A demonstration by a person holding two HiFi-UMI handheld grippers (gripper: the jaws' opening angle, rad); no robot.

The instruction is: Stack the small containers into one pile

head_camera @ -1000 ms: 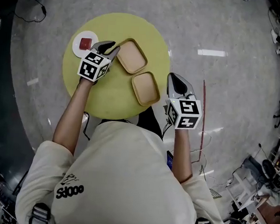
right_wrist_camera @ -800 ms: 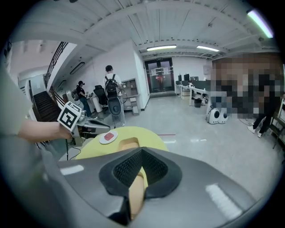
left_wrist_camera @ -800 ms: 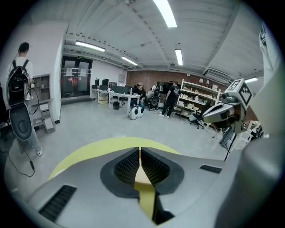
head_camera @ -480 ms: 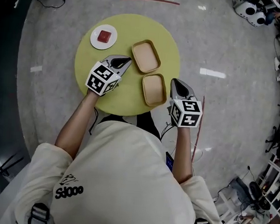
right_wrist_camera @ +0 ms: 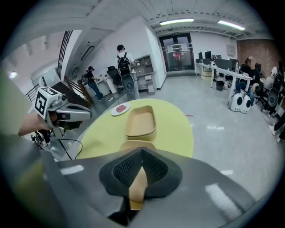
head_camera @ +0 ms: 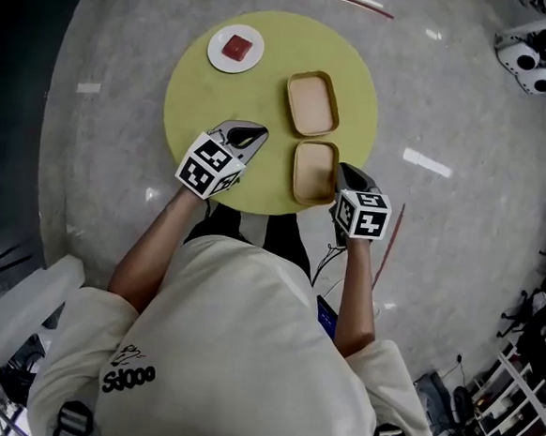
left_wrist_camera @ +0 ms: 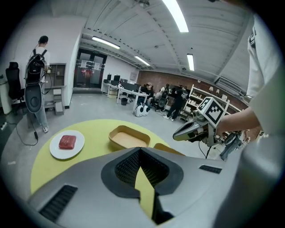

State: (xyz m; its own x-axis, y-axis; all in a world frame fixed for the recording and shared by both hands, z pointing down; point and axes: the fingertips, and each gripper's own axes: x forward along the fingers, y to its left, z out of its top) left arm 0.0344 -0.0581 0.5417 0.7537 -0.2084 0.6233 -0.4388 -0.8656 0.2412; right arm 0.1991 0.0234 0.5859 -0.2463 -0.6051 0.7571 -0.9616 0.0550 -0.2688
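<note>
Round yellow table (head_camera: 193,103), seen from above. Far left: white plate (head_camera: 215,50) w/ a red block (head_camera: 237,47) on it. Below & right of that, left gripper (head_camera: 257,135) hung over bare tabletop near the front edge. Its jaws were closed tip to tip w/ nothing btwn them; only yellow table showed thru the gap behind the tips. Right of centre were two tan containers, unstacked and both empty: far container (head_camera: 312,104) & near container (head_camera: 314,171), just beside each other. Right gripper (head_camera: 344,171) sat at near container's right rim, jaws together too. That container's tan showed under them; contact couldn't be told.
</note>
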